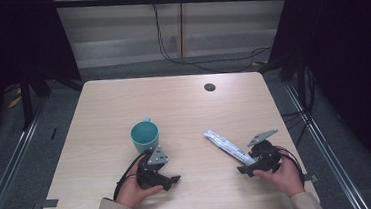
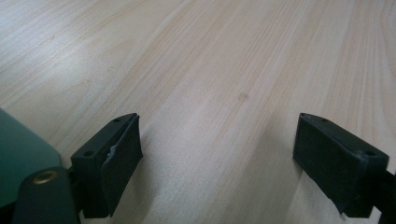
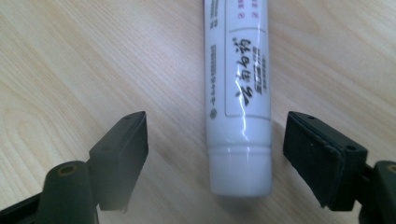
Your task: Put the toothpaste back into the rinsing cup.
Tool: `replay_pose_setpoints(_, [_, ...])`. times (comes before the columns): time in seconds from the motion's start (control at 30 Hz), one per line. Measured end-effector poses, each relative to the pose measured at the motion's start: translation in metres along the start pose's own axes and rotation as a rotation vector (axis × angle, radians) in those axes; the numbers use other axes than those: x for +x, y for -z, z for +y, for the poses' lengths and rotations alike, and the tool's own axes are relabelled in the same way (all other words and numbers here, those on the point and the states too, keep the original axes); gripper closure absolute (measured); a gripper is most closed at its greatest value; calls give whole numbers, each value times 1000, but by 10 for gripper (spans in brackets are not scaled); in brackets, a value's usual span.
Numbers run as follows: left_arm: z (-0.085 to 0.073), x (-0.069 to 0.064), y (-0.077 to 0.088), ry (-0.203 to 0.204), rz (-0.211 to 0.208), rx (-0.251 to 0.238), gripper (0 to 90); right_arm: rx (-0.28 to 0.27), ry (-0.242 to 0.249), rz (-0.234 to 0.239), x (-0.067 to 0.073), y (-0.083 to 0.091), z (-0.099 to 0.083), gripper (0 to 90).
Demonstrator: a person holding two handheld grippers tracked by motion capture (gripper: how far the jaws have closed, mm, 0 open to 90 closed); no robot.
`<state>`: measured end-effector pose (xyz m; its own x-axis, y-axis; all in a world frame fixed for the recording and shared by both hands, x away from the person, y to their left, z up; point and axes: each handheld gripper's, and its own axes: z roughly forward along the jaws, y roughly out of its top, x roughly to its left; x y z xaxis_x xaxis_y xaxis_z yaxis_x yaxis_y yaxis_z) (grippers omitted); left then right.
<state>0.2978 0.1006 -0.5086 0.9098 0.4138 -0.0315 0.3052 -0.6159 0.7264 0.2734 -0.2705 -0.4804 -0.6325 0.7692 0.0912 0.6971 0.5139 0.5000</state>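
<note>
Low and right of centre in the high view, the white tube (image 3: 239, 98) is lying flat on the worktop (image 1: 183, 104) between the right claw's (image 3: 215, 154) wide-open jaws, looking light, soft and slippery, best pinched near its stiffer cap end, while the left claw (image 2: 218, 158) is gaping empty.

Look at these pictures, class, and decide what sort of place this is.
Probably a lab or recording booth rather than a home: a bare pale wooden table stands between black curtains, with loose black cables on the grey floor, and a person holds a handheld black two-jaw gripper in each hand.
</note>
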Motion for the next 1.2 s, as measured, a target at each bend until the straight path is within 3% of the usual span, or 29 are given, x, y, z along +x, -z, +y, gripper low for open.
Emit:
replay_pose_setpoints(0.03, [0, 0, 0, 0, 0, 0, 149, 0, 0, 0, 0, 0, 0, 237])
replay_pose_setpoints(0.2, [0, 0, 0, 1, 0, 1, 150, 101, 29, 0, 2, 0, 23, 271])
replay_pose_setpoints(0.33, [0, 0, 1, 0, 1, 2, 150, 167, 24, -13, 2, -1, 34, 297])
replay_pose_setpoints(0.47, [-1, 0, 1, -2, 2, 0, 150, 206, 48, -24, 0, -4, 41, 314])
replay_pose_setpoints(0.7, [-1, -1, 1, 3, 2, -6, 150, 273, 47, -5, 0, -11, 49, 366])
replay_pose_setpoints(0.73, [-1, 0, 1, 3, 2, -6, 150, 296, 47, -10, -1, -13, 52, 418])
replay_pose_setpoints(0.93, [-1, 0, 1, -1, 2, 0, 150, 332, 33, 1, -5, -18, 56, 461])
replay_pose_setpoints(1.1, [-1, 0, 1, 1, 2, 0, 150, 360, 52, -14, -7, -21, 60, 495])
replay_pose_setpoints(1.2, [-1, 0, 1, 4, 2, -2, 150, 355, 28, -17, -9, -22, 63, 525])
